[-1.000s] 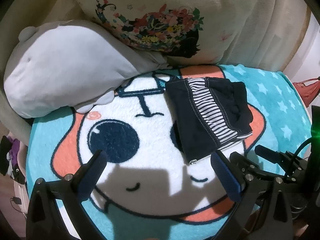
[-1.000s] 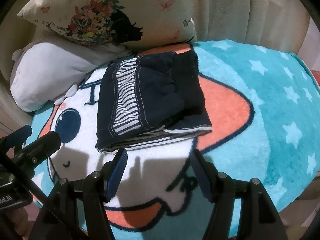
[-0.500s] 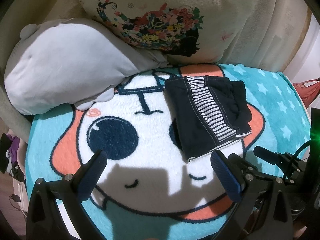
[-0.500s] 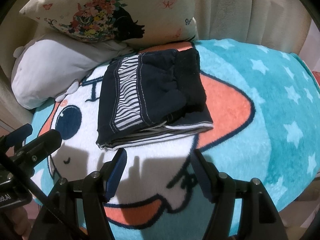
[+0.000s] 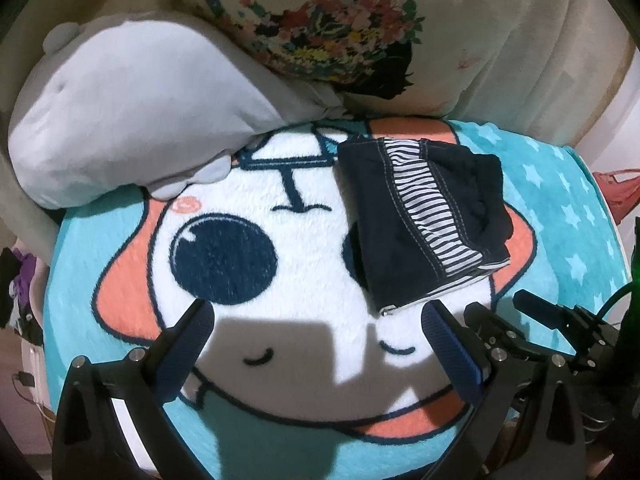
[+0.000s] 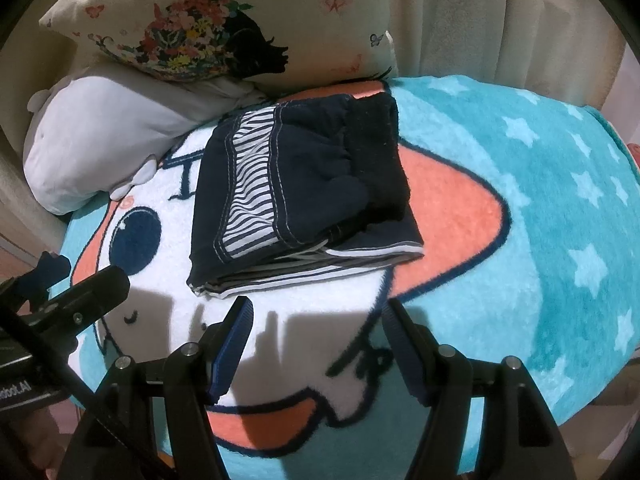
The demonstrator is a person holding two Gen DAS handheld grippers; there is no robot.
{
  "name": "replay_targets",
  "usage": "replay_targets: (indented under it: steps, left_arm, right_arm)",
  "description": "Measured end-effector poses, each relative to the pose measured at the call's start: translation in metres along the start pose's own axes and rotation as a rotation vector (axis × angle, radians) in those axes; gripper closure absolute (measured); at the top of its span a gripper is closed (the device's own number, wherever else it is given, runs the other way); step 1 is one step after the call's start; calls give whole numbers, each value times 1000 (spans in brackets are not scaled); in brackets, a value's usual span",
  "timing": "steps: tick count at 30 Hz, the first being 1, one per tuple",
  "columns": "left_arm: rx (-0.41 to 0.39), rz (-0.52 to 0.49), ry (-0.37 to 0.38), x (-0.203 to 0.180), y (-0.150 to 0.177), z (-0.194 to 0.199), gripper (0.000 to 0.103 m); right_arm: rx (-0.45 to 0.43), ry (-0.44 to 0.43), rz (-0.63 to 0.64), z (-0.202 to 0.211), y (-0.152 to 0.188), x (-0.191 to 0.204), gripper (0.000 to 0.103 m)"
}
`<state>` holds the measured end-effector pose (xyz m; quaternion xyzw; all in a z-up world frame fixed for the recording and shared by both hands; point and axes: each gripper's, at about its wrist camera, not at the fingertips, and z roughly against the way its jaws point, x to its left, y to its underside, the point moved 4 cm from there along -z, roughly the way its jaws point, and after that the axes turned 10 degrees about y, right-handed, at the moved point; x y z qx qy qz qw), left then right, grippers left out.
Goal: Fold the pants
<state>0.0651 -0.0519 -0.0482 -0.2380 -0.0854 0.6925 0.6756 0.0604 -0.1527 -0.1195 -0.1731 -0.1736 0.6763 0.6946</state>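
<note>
Pants (image 6: 296,192) lie folded on blanket (image 6: 540,208), pillows (image 5: 132,116) just behind

We see warm, fairly dim light from behind us casting hard gripper shadows on the blanket (image 5: 288,336), with fisheye-bent, dark-vignetted corners and soft edges.

The pants (image 6: 296,196) lie folded in a flat navy stack with a striped band, on the cartoon blanket (image 6: 540,208). The right gripper (image 6: 316,320) hangs just below their near edge, jaws spread and empty. A floral pillow (image 6: 224,28) and a grey plush (image 6: 108,136) sit behind.
</note>
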Motion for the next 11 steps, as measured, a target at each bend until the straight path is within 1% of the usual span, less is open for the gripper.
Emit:
replay_targets:
  steps: [7, 11]
  left_arm:
    - [12, 49, 8, 1, 0, -8, 0]
    - [10, 55, -11, -3, 0, -11, 0]
  right_arm:
    - [4, -9, 29, -6, -5, -4, 31]
    - [8, -13, 55, -9, -8, -5, 31]
